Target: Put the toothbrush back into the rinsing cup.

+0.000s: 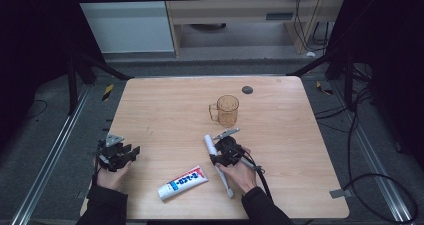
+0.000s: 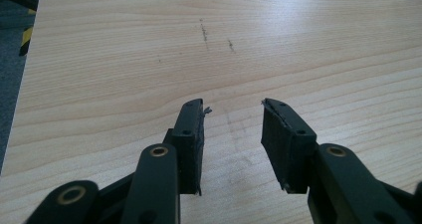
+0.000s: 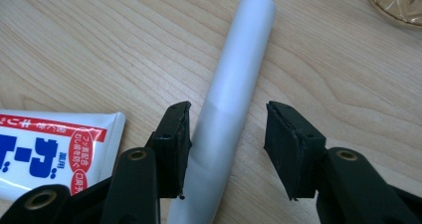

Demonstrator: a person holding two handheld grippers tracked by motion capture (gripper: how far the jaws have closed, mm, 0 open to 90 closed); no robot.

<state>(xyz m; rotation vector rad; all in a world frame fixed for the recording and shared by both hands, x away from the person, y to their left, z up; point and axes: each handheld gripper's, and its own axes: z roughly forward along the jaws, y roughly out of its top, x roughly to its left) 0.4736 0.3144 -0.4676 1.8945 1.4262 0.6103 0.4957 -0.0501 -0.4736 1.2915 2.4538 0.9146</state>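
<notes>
Right gripper [image 3: 226, 149] jaws wide, straddling white toothbrush handle [image 3: 234, 104] lying flat, near centre, right of toothpaste tube [image 1: 183, 182]. Centre handle between pads, then close squarely, avoiding roll. Left gripper [image 2: 233, 134] open, empty, near left. Amber mug [image 1: 226, 110] farther back.

A toothpaste tube [image 1: 183, 183] lies near the table's [image 1: 165, 110] front edge. An amber mug [image 1: 226, 110] stands upright farther back, and 1 dark disc [image 1: 247, 90] sits beyond it.
</notes>
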